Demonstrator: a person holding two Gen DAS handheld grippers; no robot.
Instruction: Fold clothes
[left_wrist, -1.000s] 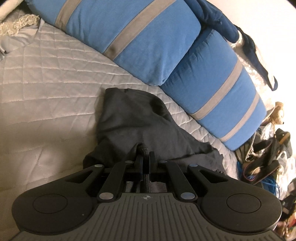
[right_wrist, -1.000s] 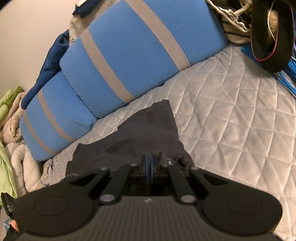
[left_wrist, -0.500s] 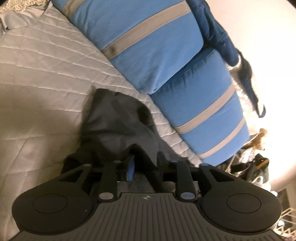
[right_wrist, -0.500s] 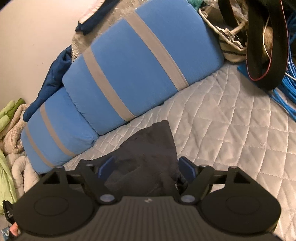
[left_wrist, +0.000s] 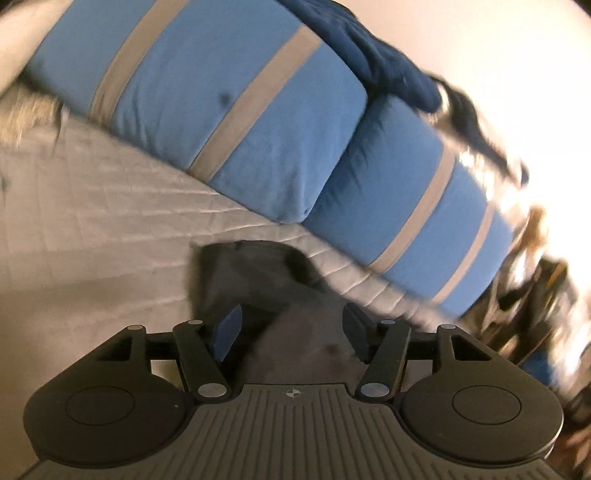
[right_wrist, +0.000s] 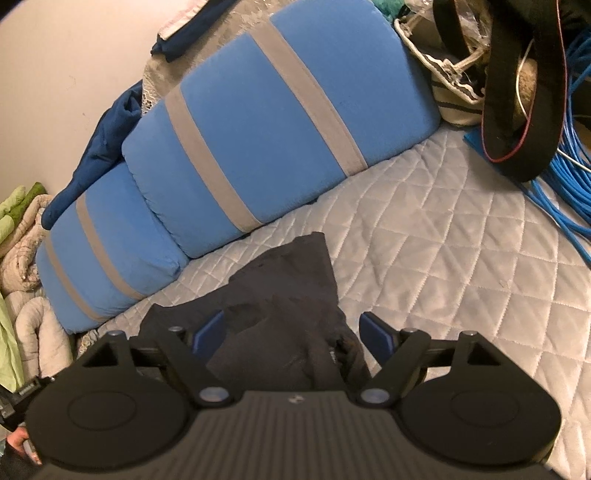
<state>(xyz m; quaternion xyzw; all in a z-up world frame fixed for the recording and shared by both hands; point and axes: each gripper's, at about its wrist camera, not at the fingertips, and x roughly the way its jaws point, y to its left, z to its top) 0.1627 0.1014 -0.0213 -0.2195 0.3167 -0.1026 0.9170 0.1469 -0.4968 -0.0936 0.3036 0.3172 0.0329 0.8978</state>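
We record one quilted bed cover (right_wrist: 461, 236) serving as the work surface. Two blue striped cushions (right_wrist: 280, 122) lie end to end along its wall side, we judge to keep the middle free. One dark garment (right_wrist: 288, 295) lies bunched on the cover just before the cushions, not flat and not squared. Two grippers hang over it: the left gripper (left_wrist: 291, 332) and the right gripper (right_wrist: 291, 332) both stand spread wide, pinching nothing, each straddling cloth.

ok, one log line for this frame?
left gripper open | right gripper open | dark garment loose on quilt | fold pending
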